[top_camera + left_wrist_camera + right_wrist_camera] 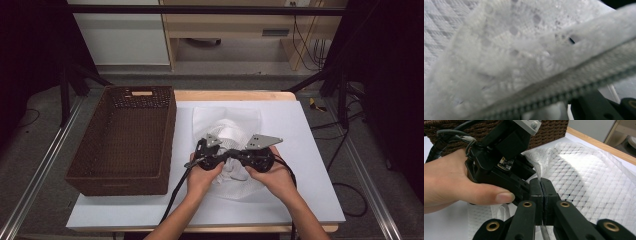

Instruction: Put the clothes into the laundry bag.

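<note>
A white mesh bag [227, 122] lies rumpled on the white table cover, its diamond weave plain in the right gripper view [584, 177]. My right gripper [541, 188] is shut on the bag's thin zippered edge, which runs up from between the jaws. In the high view both grippers meet tip to tip over the bag, left gripper [224, 156] and right gripper [239, 155]. The left gripper view looks straight into bunched mesh [511, 50] with the zipper [574, 85] running across it. Cloth hides the left jaws.
A brown wicker basket [125, 140] stands to the left of the bag, close to the left hand [454, 185]. The white cover [305, 195] runs to the table's wooden edge [235, 95] at the back. Cables trail from both grippers toward the front.
</note>
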`<state>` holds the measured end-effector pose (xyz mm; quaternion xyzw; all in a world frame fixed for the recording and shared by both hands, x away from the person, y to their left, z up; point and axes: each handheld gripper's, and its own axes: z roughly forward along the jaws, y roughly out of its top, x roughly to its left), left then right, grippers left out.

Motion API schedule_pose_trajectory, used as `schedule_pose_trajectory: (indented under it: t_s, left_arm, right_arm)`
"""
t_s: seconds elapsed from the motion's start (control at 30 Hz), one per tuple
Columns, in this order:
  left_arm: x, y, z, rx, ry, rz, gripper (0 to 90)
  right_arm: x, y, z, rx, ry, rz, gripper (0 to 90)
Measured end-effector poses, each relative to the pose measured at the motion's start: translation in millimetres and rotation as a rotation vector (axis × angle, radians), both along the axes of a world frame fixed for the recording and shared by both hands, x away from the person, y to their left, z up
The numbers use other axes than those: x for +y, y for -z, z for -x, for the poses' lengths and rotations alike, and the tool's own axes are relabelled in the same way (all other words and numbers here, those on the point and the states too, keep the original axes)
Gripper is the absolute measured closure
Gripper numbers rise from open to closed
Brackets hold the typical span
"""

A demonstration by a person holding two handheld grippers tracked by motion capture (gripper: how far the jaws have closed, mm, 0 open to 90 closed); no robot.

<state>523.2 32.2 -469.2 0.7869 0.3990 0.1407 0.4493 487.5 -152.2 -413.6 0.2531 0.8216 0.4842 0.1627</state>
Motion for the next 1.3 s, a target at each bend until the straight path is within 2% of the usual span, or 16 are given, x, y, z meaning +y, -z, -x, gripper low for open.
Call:
schedule_pose_trajectory:
  t_s: [0.2, 0.33, 0.53, 0.8, 0.97, 1.2, 1.3]
  left_arm:
    - [-2.9, 4.3, -0.9, -0.018, 0.011, -0.014, 67.4]
    - [-4.0, 6.6, -1.8, -0.016, 0.015, -0.018, 64.4]
    - [-6.8, 8.8, -0.3, -0.03, 0.021, -0.038, 57.3]
    - [-7.5, 8.6, 7.0, -0.023, 0.032, -0.048, 48.9]
    - [-7.9, 7.0, 9.4, -0.007, 0.042, -0.032, 40.8]
    - [-8.5, 1.1, 15.1, -0.012, 0.061, -0.001, 28.7]
    - [-7.7, -2.0, 19.1, -0.028, 0.069, -0.001, 27.9]
  right_arm:
    - [0.1, 1.4, -0.9, 0.003, 0.005, 0.006, 89.4]
    - [-0.7, 2.2, -1.8, 0.004, 0.007, 0.007, 89.4]
    - [-1.9, 3.7, -2.7, 0.009, 0.012, 0.012, 89.4]
    - [-7.2, 5.1, -4.8, 0.014, 0.028, 0.007, 89.3]
    - [-9.4, 5.5, -5.6, 0.015, 0.035, 0.005, 89.3]
    - [-12.4, 5.1, -6.5, 0.015, 0.045, -0.001, 89.3]
    - [-13.3, 4.5, -6.5, 0.014, 0.047, -0.004, 89.2]
